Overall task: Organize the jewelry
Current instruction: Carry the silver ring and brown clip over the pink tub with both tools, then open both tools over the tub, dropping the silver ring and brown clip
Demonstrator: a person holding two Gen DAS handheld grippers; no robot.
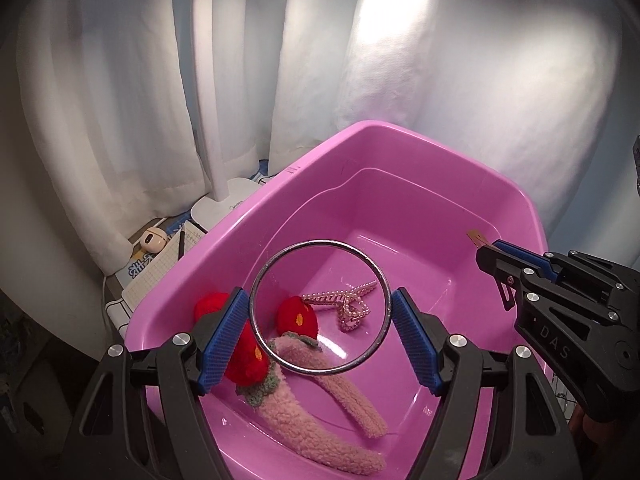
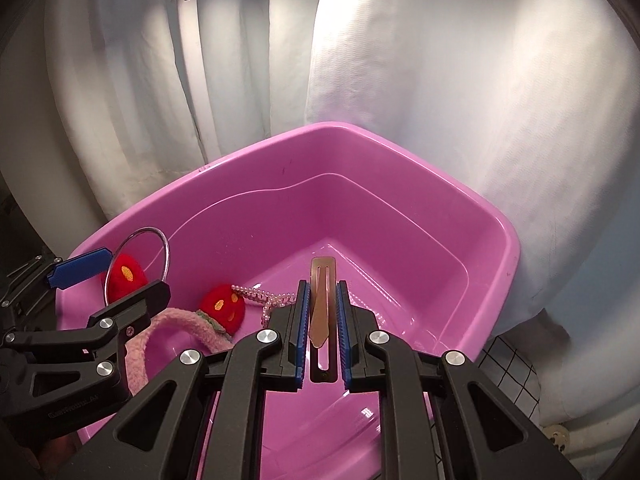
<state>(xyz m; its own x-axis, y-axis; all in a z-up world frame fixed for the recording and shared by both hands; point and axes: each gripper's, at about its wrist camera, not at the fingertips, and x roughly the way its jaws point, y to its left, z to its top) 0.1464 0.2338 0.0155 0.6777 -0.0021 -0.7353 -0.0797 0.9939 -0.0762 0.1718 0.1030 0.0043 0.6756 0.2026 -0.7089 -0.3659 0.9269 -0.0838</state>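
A pink plastic tub (image 1: 404,140) (image 2: 400,148) holds a fuzzy pink headband (image 1: 320,412) (image 2: 176,320) with red strawberry pompoms (image 1: 298,316) (image 2: 222,306) and a pearl hair clip (image 1: 348,300) (image 2: 260,294). My left gripper (image 1: 320,312) is shut on a silver bangle (image 1: 380,344) (image 2: 164,248) and holds it above the tub. My right gripper (image 2: 323,292) is shut on a rose-gold snap hair clip (image 2: 322,288) over the tub; its tip shows in the left wrist view (image 1: 476,236).
White curtains (image 1: 480,80) hang behind the tub. A white lamp base (image 1: 224,204), a small round device (image 1: 152,238) and a gridded card (image 1: 160,268) lie left of the tub. A gridded white surface (image 2: 508,368) shows at right.
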